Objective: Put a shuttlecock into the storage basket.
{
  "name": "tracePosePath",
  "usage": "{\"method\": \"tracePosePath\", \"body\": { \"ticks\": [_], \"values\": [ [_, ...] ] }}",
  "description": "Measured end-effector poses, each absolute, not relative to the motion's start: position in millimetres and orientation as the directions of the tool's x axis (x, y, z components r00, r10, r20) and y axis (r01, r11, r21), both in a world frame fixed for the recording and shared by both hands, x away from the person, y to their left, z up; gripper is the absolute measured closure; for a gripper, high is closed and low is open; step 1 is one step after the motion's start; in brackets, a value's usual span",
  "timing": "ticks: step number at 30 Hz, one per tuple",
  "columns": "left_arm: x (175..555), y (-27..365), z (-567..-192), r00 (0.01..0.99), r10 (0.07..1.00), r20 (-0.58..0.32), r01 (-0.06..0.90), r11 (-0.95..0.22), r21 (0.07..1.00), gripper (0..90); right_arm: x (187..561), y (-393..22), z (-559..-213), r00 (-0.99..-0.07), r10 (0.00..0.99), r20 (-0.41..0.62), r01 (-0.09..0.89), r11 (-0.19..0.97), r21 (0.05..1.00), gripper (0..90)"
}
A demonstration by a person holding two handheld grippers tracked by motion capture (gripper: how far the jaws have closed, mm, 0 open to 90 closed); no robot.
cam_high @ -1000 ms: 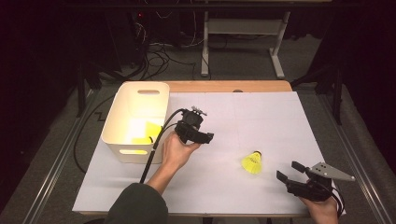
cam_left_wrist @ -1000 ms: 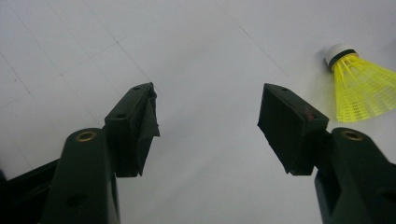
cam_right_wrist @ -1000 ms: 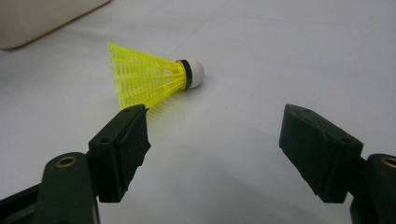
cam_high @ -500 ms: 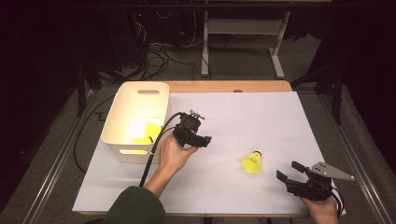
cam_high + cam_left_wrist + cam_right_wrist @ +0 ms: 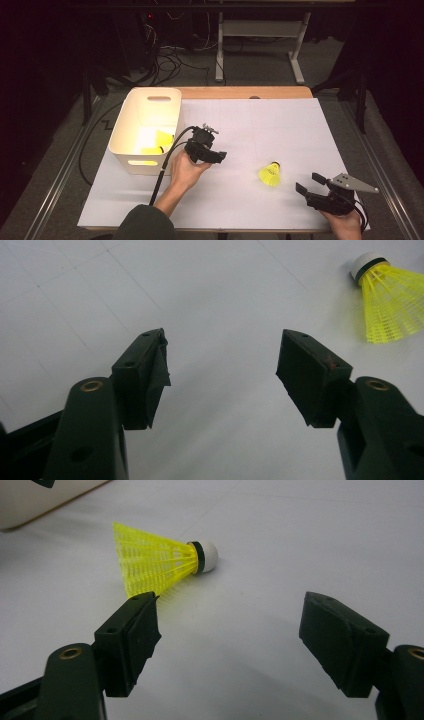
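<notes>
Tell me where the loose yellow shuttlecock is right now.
In the high view the yellow shuttlecock lies on its side on the white table cover, right of centre, between the left gripper and the right gripper.

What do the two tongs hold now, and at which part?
Nothing. The left tongs and right tongs stand open; the yellow shuttlecock lies free on the table.

Left hand-held gripper (image 5: 214,154) hovers over the white tabletop (image 5: 280,125), just right of the cream bin (image 5: 127,145), jaws apart with nothing between them, its black cable (image 5: 165,165) trailing down past the forearm. Inside the bin, yellow shuttlecocks (image 5: 159,141) lie on the floor. One more yellow shuttlecock (image 5: 270,173) lies on its side out on the sheet, between the two tools. Right hand-held gripper (image 5: 311,185) sits low at the near right corner, jaws spread, near that shuttlecock but apart from it.
</notes>
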State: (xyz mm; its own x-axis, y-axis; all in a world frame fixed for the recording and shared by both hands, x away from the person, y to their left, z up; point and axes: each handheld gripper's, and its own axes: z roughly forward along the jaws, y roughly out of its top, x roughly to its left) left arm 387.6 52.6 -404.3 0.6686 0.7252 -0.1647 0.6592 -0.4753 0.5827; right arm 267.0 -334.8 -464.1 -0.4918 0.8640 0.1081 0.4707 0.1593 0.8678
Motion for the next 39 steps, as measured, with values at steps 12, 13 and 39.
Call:
{"method": "tracePosePath", "body": {
  "ticks": [12,13,39],
  "values": [
    [384.8,56.7,-415.2,0.664,0.727,-0.175,0.667,-0.469,0.579,37.8,267.2,-332.8,-462.6,-0.489,0.867,0.094,0.471,0.172,0.865,24.3],
    [384.2,57.0,-415.6,0.665,0.726,-0.176,0.666,-0.469,0.580,37.8,267.3,-332.1,-462.4,-0.491,0.866,0.093,0.471,0.173,0.865,24.3],
    [381.0,59.1,-430.3,0.667,0.725,-0.170,0.669,-0.482,0.566,37.8,273.5,-312.6,-459.0,-0.538,0.841,0.062,0.469,0.237,0.851,26.2]
  ]
}}
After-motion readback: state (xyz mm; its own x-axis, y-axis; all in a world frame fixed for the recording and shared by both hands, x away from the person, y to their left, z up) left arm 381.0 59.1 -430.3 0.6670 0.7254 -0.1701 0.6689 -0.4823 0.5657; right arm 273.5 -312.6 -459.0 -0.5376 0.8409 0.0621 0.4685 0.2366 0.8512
